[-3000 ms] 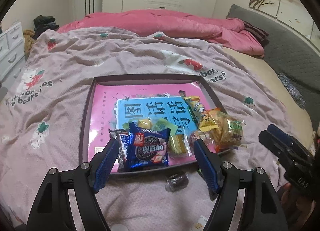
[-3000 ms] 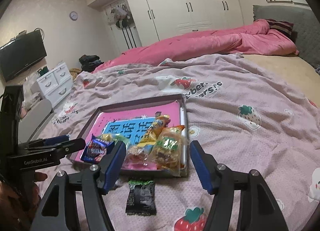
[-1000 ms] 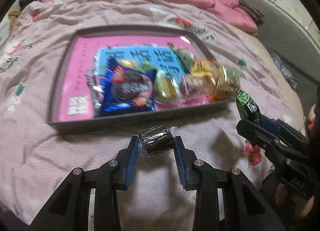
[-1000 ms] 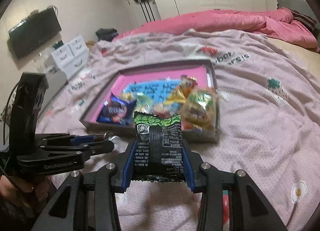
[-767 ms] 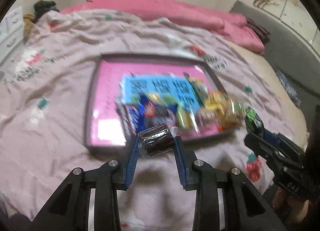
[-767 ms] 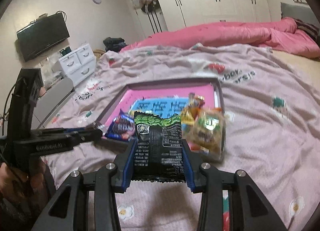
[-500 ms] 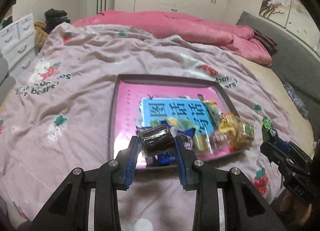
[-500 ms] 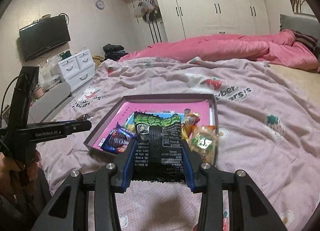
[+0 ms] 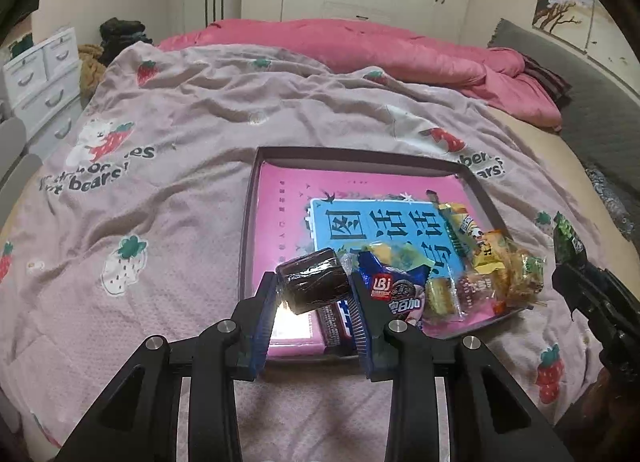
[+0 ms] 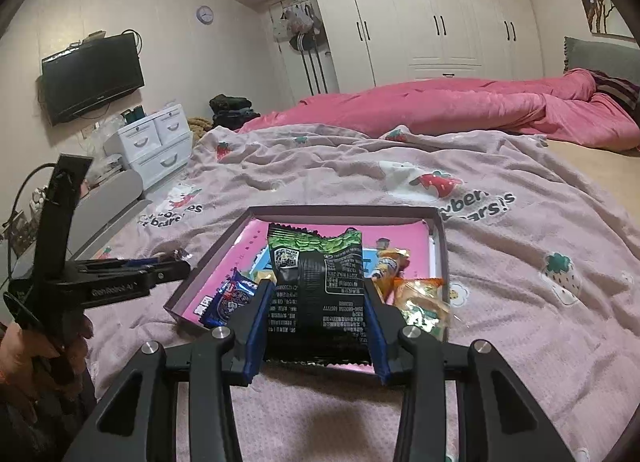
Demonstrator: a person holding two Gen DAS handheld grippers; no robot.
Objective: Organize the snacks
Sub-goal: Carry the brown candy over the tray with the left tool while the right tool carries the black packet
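Note:
My left gripper (image 9: 314, 292) is shut on a small dark wrapped cake (image 9: 314, 286) and holds it above the near left part of the tray (image 9: 248, 222). My right gripper (image 10: 316, 302) is shut on a black and green snack bag (image 10: 318, 290), held upright over the tray's (image 10: 344, 211) near edge. The tray has a pink and blue bottom. A blue cookie pack (image 9: 394, 292), yellow candies (image 9: 440, 296) and orange snack bags (image 9: 508, 262) lie in its near right corner. The right gripper also shows in the left wrist view (image 9: 568, 262), and the left gripper in the right wrist view (image 10: 176, 262).
The tray rests on a bed with a pink strawberry-print blanket (image 9: 160, 182). A rolled pink duvet (image 9: 360, 46) lies at the far side. White drawers (image 10: 156, 142) and a wall TV (image 10: 92, 76) stand to the left. A grey headboard (image 9: 600, 110) is on the right.
Both grippers closed on snacks that lay on the blanket in front of the tray and lifted them. Over the last second both rose and pulled back, now hovering over the tray's near side.

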